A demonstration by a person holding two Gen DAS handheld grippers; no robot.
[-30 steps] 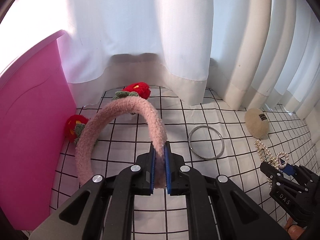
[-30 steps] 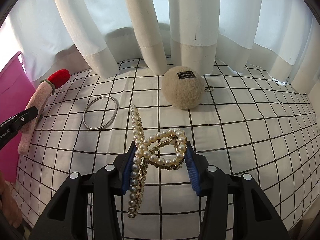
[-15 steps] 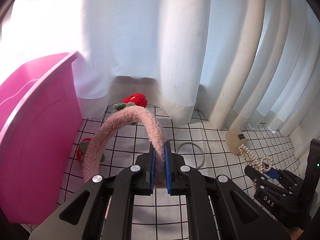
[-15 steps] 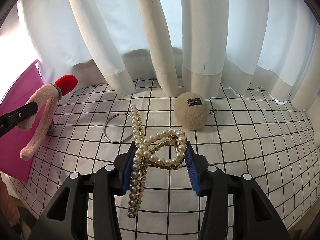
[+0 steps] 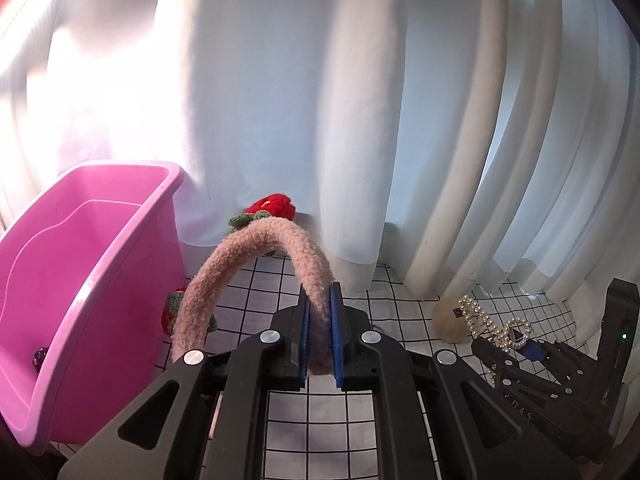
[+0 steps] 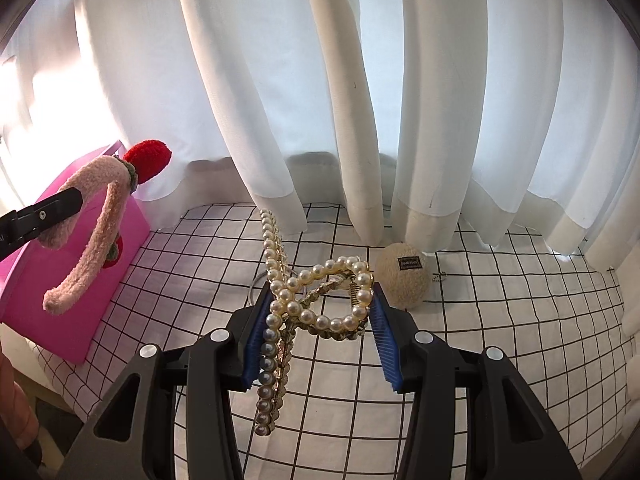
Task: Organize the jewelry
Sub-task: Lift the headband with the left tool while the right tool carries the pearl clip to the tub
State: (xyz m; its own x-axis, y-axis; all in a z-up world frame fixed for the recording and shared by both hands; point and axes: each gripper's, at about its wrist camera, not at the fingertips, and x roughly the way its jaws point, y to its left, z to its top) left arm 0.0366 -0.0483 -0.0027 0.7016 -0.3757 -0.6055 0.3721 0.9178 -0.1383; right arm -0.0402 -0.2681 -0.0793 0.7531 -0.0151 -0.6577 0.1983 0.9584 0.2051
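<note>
Two items airborne: left claw (image 5: 318,336) clamps headband (image 5: 248,264), right claw (image 6: 320,332) grips pearl clip (image 6: 320,300); pink bin (image 5: 80,280) nearly empty, puff (image 6: 404,280) left on surface.

Daylight is diffused through white curtains (image 5: 360,120); upper left is overexposed; edges are bent and vignetted by fisheye.

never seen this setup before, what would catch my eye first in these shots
Most striking is the fuzzy pink headband with red knitted flowers, pinched in the left gripper beside the open pink bin on the left. Next is the pearl hair claw clip, clamped in the right gripper above the black-grid tablecloth. Behind it a cream fluffy pom-pom lies at the foot of the white curtains.
</note>
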